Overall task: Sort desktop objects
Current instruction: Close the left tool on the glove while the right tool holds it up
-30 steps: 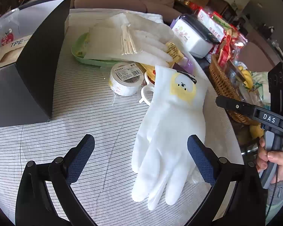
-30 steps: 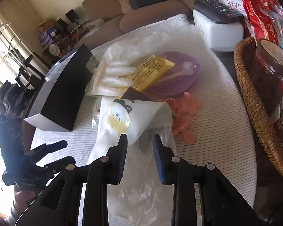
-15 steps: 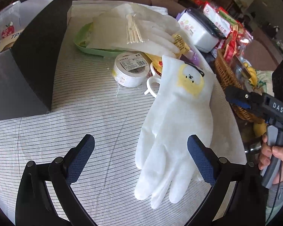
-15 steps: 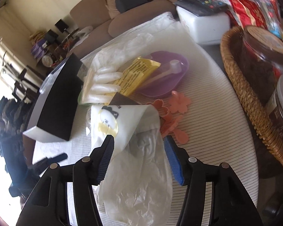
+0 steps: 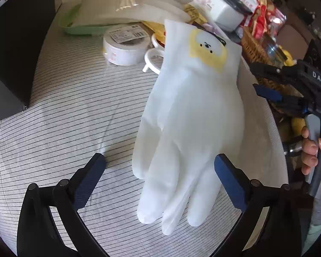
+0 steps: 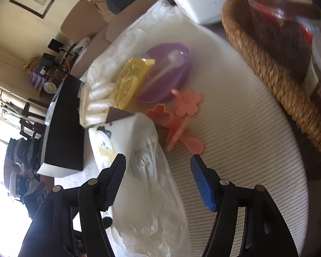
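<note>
1. We see the left gripper (image 5: 159, 176) spread wide over the white glove's fingertips, pads clear.
2. The white glove (image 5: 194, 115) lies flat on the striped tabletop (image 5: 75, 111).
3. The right gripper (image 6: 158, 180), jaws just opened, straddles the glove's cuff without pinching it.
4. Beyond lie a tape roll (image 5: 126, 45) and a purple bowl (image 6: 169, 72).

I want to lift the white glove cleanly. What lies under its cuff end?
Under the white glove's cuff, a white plastic ring pokes out beside the tape roll. A brown card corner also shows. The rest underneath is covered.
</note>
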Motion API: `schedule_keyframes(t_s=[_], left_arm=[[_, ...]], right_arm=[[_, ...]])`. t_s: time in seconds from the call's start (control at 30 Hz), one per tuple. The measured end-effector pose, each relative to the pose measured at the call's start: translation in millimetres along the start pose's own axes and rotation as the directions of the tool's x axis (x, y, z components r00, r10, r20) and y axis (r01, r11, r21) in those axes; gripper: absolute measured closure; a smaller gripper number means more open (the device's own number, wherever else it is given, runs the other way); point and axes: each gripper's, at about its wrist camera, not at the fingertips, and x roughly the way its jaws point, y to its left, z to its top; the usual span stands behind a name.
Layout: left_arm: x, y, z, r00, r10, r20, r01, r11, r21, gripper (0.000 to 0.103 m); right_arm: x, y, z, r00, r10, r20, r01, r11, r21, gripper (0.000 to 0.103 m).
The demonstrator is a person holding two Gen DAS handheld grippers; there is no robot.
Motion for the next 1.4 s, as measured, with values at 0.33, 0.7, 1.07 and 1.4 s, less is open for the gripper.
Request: schedule_keyframes(t_s=[0.33,0.7,1.07,1.4], left_arm=[[-3.2,-7.3,-1.2,0.992,-0.125,0.005,0.126,0.991,-0.049,0.030],[-12.9,-6.7,-0.6,0.783,-0.622,-0.026,0.610,0.774,-0.171,0.037],[-13.0,56.2,0.3,0.905,-0.426,0.021,0.416,0.872,-0.259,0.034],[-18.8,76.6,3.1,0.893,-0.444,0.069,0.443,0.846,-0.298,0.020]], right_arm=[[11.3,18.5,-14.7,0.994,0.076,-0.080,-0.079,0.996,-0.034,0.036],[21.2,19.4,-19.2,0.982,0.117,-0.150,-0.122,0.992,-0.027,0.035],[32.6,56.6,-34.3,0.993,-0.011,-0.113,-0.019,0.966,-0.258,0.086],[12.5,98.1,-46.9,0.997,0.042,-0.065,-0.064,0.918,-0.392,0.089]])
